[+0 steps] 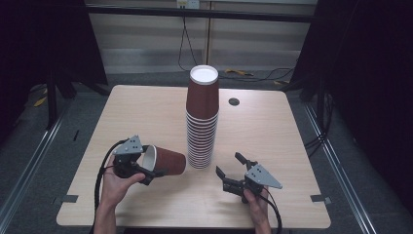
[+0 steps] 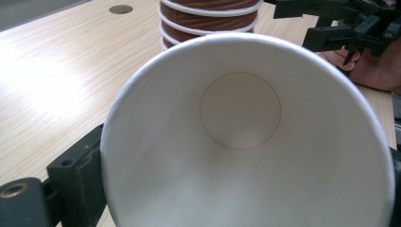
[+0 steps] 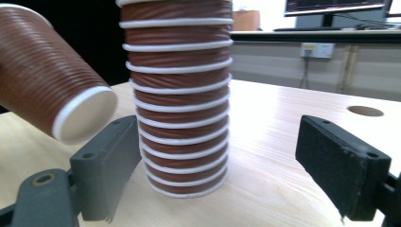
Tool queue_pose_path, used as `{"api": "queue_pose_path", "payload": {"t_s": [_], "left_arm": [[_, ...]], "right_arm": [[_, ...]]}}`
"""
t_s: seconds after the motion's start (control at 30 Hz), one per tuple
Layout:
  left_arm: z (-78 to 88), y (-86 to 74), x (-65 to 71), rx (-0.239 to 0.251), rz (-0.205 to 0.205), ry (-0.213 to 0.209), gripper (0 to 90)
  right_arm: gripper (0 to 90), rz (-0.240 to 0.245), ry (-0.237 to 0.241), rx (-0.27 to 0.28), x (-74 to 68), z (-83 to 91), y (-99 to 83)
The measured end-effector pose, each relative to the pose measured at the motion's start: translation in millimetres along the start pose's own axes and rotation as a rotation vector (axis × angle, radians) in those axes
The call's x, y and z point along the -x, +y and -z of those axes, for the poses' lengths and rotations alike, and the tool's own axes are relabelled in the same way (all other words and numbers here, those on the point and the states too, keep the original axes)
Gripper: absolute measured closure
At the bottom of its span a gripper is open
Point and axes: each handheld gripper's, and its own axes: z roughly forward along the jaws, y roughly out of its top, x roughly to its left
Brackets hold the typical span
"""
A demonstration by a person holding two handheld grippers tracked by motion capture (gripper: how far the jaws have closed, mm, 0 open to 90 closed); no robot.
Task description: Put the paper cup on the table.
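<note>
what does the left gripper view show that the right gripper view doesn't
Left gripper view: the white inside and round bottom of the held cup, plus the right gripper beyond it. Right gripper view: that cup's ribbed brown outside, a wall socket and a monitor behind the table. Both: the cup stack and the table's round hole.

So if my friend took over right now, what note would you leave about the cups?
Left gripper: shut on the rim of a single brown cup, held on its side above the table, mouth toward the hand.
Right gripper: open, empty, jaws facing the foot of the cup stack but not touching it.
Stack: upside down, upright, mid-table.
Done: one cup is in hand, apart from the stack.
Left: probably put that cup where it belongs; the right gripper may need to steady the stack.
</note>
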Motion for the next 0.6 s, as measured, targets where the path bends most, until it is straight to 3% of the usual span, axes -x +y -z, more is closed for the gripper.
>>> {"api": "queue_pose_path", "payload": {"t_s": [0.13,0.27,0.37,0.5,0.6], "left_arm": [[2.0,2.9,-3.2,-0.015,0.017,0.028,5.9],[7.0,9.2,-5.5,-0.042,0.014,0.049,5.9],[9.0,13.7,-9.8,-0.061,0.017,0.072,5.9],[5.4,23.4,-17.0,-0.132,0.014,0.113,5.9],[4.3,28.3,-19.1,-0.15,0.006,0.121,5.8]], "right_arm": [[13.8,0.025,-0.035,-0.013,-2.5,-1.3,-3.3],[13.0,-0.008,-0.072,0.017,-0.3,1.2,-4.2],[12.9,0.012,-0.093,0.054,-2.4,4.6,-5.7],[13.0,0.032,-0.121,0.087,-5.0,7.7,-7.3],[13.1,0.029,-0.123,0.086,-4.9,7.6,-7.3]]}}
